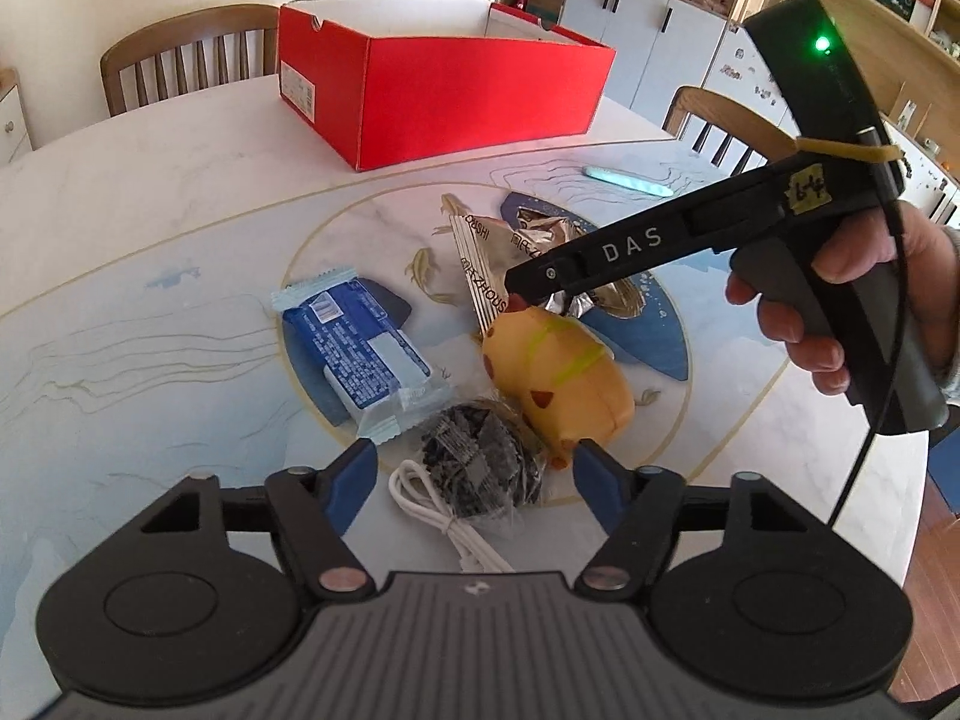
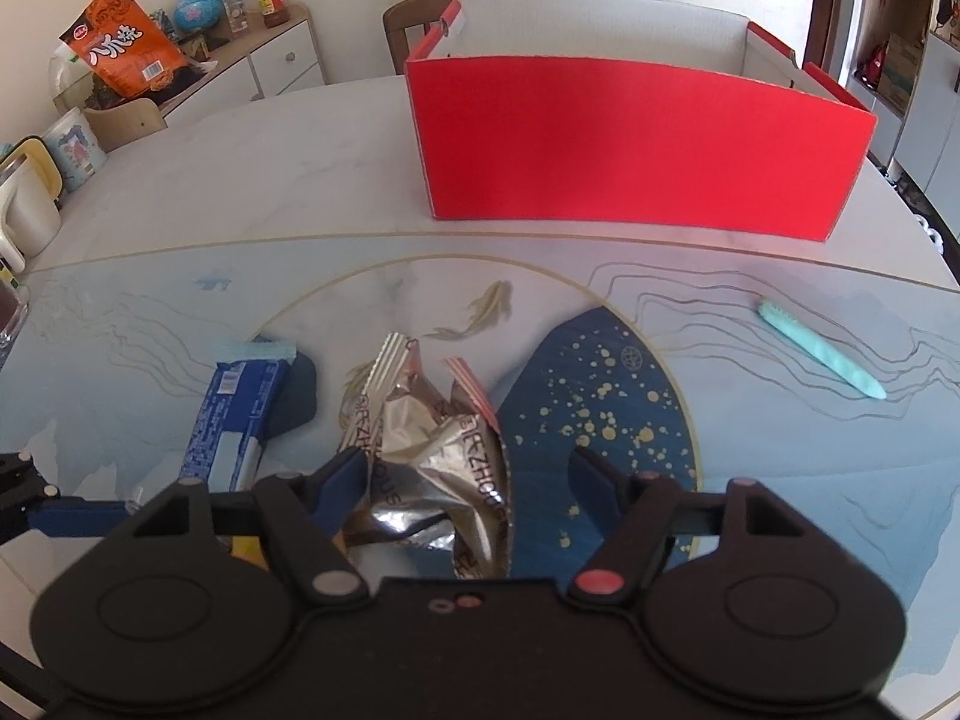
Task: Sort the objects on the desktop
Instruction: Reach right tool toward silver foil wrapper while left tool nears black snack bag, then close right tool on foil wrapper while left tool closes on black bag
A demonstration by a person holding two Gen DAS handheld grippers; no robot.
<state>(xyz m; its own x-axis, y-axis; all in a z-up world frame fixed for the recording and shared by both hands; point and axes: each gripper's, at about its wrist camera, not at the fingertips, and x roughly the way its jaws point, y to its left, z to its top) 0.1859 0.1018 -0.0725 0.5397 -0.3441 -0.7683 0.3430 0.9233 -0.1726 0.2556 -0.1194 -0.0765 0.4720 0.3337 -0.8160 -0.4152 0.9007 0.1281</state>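
Left wrist view: my left claw (image 1: 474,474) hangs over the bench (image 1: 150,228), jaws apart and not gripping, with a dark wrapped bundle (image 1: 480,462) and a white cable (image 1: 444,516) lying between the blue fingertips (image 1: 354,468). Just beyond lies a yellow toy (image 1: 558,378), and to its left a blue snack packet (image 1: 360,348). My right claw (image 2: 468,480), held in my right hand (image 1: 864,306), reaches in from the right above the toy. Right wrist view: its jaws stand released, spread on either side of a crumpled silver wrapper (image 2: 432,450), the pads not pressing it. A red box (image 2: 636,144) stands open at the far side of the bench; a pale green pen (image 2: 822,348) lies apart to the right.
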